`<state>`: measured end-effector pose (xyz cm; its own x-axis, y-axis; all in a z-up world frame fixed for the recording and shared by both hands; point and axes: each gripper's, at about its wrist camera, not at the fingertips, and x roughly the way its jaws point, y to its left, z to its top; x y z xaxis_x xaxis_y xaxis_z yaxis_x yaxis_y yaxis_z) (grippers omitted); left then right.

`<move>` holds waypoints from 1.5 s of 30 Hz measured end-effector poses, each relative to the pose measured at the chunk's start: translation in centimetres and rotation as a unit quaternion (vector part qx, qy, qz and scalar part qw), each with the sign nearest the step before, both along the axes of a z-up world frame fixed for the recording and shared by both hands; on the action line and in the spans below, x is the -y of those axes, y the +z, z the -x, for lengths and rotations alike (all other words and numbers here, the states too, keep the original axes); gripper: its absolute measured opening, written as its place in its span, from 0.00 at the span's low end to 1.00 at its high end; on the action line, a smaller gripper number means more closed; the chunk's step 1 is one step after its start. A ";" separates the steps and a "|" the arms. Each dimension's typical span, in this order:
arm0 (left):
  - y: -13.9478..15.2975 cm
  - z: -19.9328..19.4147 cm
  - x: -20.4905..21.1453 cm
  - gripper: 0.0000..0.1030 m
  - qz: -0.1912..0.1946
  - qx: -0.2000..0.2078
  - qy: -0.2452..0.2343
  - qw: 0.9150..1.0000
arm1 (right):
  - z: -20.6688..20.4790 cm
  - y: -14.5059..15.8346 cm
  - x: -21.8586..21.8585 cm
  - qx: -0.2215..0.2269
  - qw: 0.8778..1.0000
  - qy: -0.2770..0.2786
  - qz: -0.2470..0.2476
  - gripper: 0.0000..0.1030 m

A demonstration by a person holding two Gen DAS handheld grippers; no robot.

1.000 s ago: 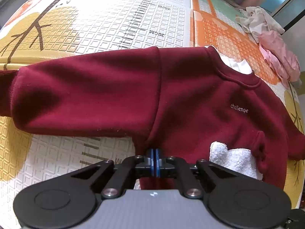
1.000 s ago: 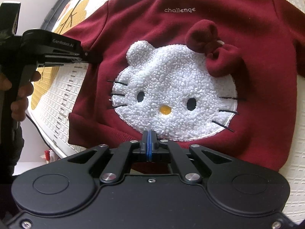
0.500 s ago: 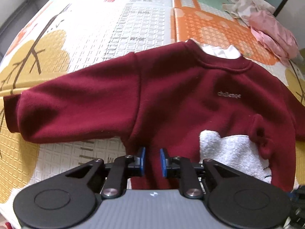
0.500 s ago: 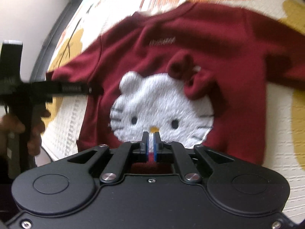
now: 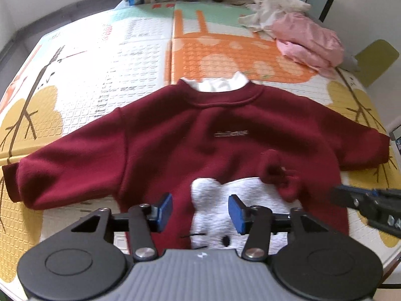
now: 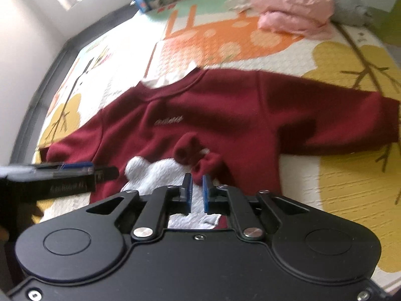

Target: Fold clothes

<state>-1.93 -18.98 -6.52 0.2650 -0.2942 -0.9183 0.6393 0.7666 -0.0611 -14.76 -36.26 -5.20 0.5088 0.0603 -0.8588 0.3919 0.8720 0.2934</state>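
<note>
Both my left fingers [image 5: 200, 209] and right fingers [image 6: 195, 190] hang spread, holding nothing, above the dark red fleece sweater [image 5: 175, 138] lying flat ahead; next I should grab a sleeve.

Each camera sits just behind its own hand-held gripper, raised over the near hem and looking forward and down. The left hand-held gripper [image 5: 200, 210] faces the maroon sweatshirt [image 5: 200, 135] squarely; the right hand-held gripper [image 6: 195, 190] views it at a slant. Both views share the sweatshirt, the pink clothes pile [image 5: 305, 40] far ahead, and each other's hand-held gripper at one side.
</note>
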 end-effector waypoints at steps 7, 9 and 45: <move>0.9 2.0 1.0 0.66 -0.008 0.027 -0.010 1.000 | 0.8 1.0 0.0 -0.003 0.998 -0.043 0.046 0.25; 1.0 2.3 1.2 0.68 -0.013 0.031 -0.012 0.999 | 0.9 1.1 -0.2 -0.009 0.997 -0.048 0.057 0.30; -1.1 2.8 -3.0 0.79 -0.070 -0.009 0.061 0.996 | -0.2 -0.5 -3.8 -0.113 0.987 0.017 0.110 0.76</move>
